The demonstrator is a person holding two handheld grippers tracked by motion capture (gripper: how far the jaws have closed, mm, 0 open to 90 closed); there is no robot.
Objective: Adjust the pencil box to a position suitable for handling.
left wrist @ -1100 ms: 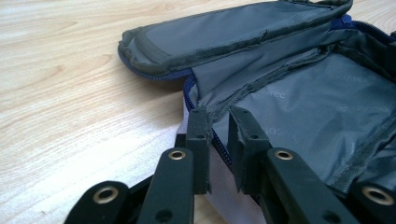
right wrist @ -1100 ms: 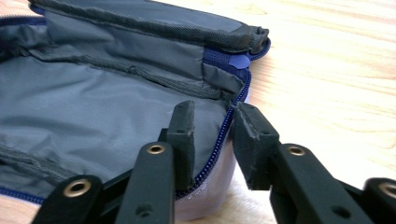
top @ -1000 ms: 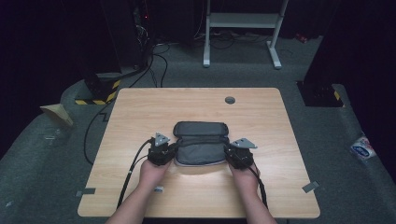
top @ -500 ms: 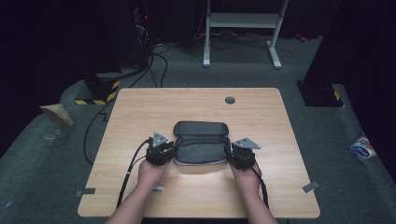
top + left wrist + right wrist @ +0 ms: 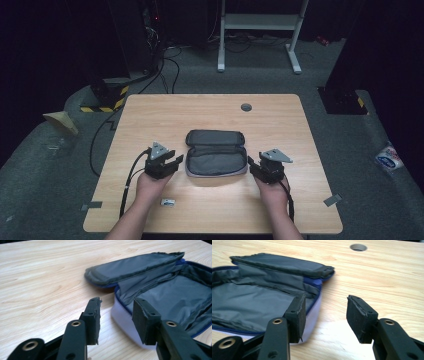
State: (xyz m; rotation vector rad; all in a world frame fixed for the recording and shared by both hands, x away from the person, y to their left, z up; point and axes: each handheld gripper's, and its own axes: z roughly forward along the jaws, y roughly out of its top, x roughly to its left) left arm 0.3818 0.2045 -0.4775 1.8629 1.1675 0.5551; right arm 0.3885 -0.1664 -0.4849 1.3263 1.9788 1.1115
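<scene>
Both tools, left tool [image 5: 172, 162] and right tool [image 5: 252, 167], have just been releasing the open pouch [image 5: 216, 160], whose propped lid could flop shut unheld.

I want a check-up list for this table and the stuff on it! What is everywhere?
Surface: light wooden table with a round grey cable hole near the far edge.
Job's things: dark grey fabric zip pouch lies open at the middle, lid flap folded back, blue zip edge; inside looks empty.
Clutter: small white and blue object near the left forearm; too small to identify.
Grippers: left gripper and right gripper sit beside the pouch ends, jaws just opened, nothing between them.
Cables: a black cable trails from the left gripper; more black cables lie on the floor.
Surroundings: grey carpet, white metal frame, yellow-black striped tape.
</scene>
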